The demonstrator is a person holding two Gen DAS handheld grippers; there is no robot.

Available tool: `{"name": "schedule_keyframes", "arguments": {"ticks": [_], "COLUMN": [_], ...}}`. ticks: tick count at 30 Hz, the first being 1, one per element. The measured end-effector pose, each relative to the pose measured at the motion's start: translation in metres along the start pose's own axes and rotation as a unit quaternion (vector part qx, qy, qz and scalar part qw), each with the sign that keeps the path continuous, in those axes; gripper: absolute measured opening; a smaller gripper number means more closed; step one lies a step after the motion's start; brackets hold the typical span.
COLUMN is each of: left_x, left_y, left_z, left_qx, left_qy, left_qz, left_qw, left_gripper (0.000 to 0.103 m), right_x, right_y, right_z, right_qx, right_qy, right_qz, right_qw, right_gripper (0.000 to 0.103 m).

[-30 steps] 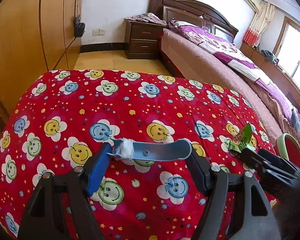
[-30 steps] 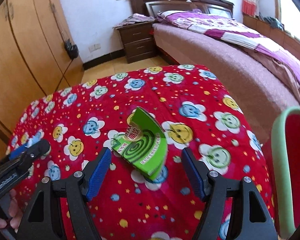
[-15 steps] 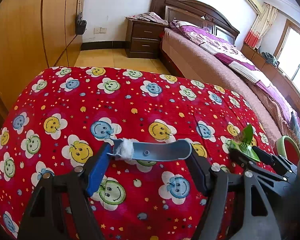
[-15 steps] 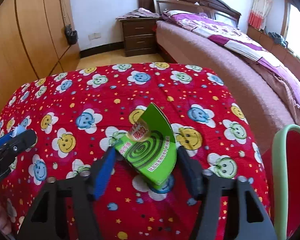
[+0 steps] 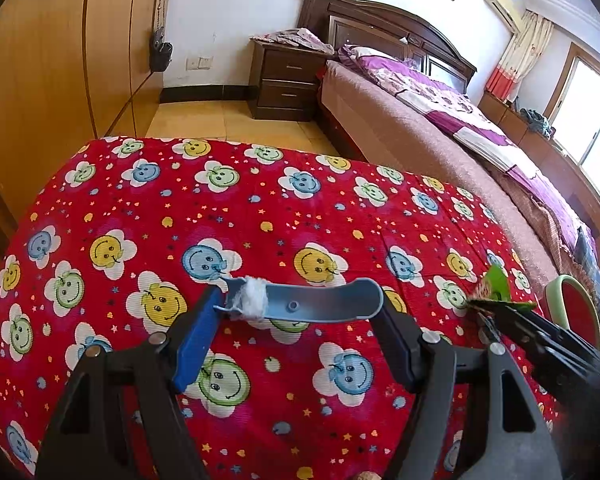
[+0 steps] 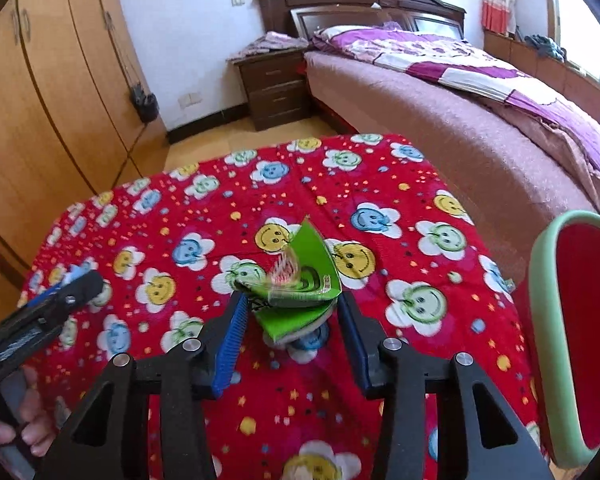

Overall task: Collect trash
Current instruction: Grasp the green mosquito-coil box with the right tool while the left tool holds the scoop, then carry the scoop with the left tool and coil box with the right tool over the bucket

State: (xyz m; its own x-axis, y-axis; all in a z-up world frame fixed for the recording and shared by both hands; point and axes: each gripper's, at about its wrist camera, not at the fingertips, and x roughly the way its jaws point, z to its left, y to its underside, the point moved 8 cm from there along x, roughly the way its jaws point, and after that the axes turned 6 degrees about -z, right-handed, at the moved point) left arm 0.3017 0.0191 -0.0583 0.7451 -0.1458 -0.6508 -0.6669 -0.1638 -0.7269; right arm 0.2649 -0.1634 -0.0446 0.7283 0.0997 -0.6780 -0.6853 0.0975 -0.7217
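A curved grey-blue plastic strip (image 5: 328, 302) with a tuft of white fluff (image 5: 252, 300) spans my left gripper (image 5: 298, 314), which is shut on its two ends above the red smiley-flower tablecloth (image 5: 260, 208). In the right wrist view a green printed carton (image 6: 312, 256) sits between the fingers of my right gripper (image 6: 292, 306). Its jaws are closing, and the pads press on the carton, which buckles and tips upward. The left wrist view shows that carton (image 5: 496, 282) at the right gripper's tip, far right. The left gripper (image 6: 82, 282) appears at the left edge.
A red bin with a pale green rim (image 6: 540, 280) stands off the table's right side. Beyond the table are a bed (image 6: 460, 120), a dark nightstand (image 6: 274, 88) and wooden wardrobe doors (image 6: 60, 100). A person's hand (image 6: 24, 432) holds the left gripper's handle.
The right gripper's jaws have narrowed onto the green carton, which has crumpled and tipped up off the cloth. The left gripper keeps its hold on the plastic strip in the same spot.
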Motion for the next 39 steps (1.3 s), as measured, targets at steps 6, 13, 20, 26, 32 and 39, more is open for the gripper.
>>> {"name": "schedule_keyframes", "arguments": {"ticks": [6, 13, 20, 26, 32, 39], "left_x": [-0.010, -0.029, -0.053, -0.073, -0.085, -0.096], "left_y": [-0.004, -0.010, -0.013, -0.007, 0.005, 0.016], "left_z": [-0.006, -0.018, -0.039, -0.069, -0.101, -0.137], "left_qx": [0.007, 0.012, 0.026, 0.027, 0.035, 0.057], "left_qy": [0.009, 0.021, 0.034, 0.070, 0.094, 0.113], "left_qz": [-0.008, -0.022, -0.029, -0.023, -0.016, -0.011], "left_qw": [0.9999, 0.9995, 0.9987, 0.9969, 0.9948, 0.9919], "left_gripper": [0.074, 0.074, 0.074, 0.074, 0.074, 0.074], "right_x": [-0.036, -0.075, -0.109, -0.133, -0.156, -0.178], "right_y": [0.001, 0.006, 0.013, 0.021, 0.026, 0.033], "right_z": [-0.004, -0.020, -0.047, -0.067, -0.089, -0.116], "right_qx": [0.018, 0.042, 0.069, 0.091, 0.109, 0.128], "right_qy": [-0.016, -0.019, -0.014, -0.011, -0.006, 0.003], "right_qz": [-0.030, -0.059, -0.084, -0.100, -0.117, -0.135], "right_qw": [0.999, 0.997, 0.994, 0.991, 0.987, 0.982], "right_gripper": [0.047, 0.047, 0.047, 0.047, 0.047, 0.047]}}
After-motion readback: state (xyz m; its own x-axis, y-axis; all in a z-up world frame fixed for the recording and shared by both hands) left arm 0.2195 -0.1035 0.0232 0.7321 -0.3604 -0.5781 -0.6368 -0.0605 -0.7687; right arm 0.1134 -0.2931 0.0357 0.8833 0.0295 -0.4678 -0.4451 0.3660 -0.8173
